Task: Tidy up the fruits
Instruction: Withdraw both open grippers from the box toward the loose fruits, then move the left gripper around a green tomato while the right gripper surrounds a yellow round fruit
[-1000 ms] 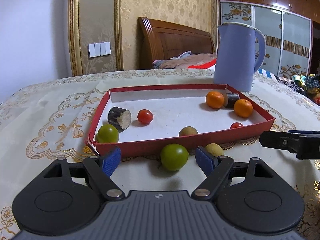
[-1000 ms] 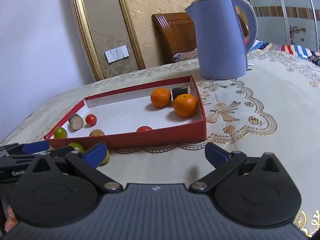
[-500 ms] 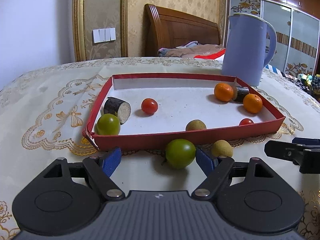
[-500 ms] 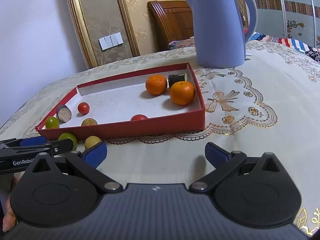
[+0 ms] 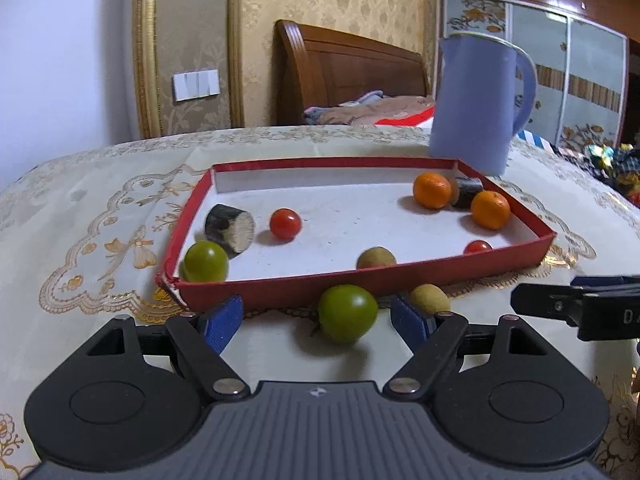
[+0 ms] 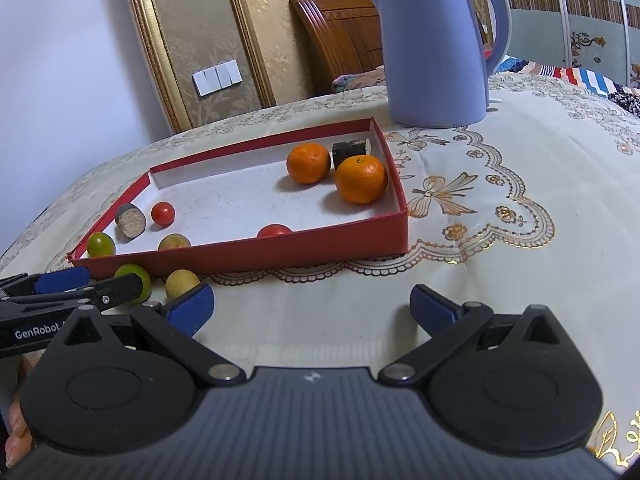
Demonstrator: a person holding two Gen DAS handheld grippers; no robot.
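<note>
2 fruits (image 5: 347,313) lie before the tray (image 5: 360,280); kettle (image 5: 476,104) stands behind it.

A blue kettle (image 6: 436,48) stands on the embroidered tablecloth (image 6: 520,184), wooden headboard (image 5: 348,76) behind.

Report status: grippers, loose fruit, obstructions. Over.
Left gripper open around green fruit outside red tray. Right gripper open, empty. Yellow fruit also out. No obstruction.

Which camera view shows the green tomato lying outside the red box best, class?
The left wrist view: the green tomato sits whole and close between the open left gripper fingers. In the right wrist view, the tomato is small and partly hidden behind the left gripper.
</note>
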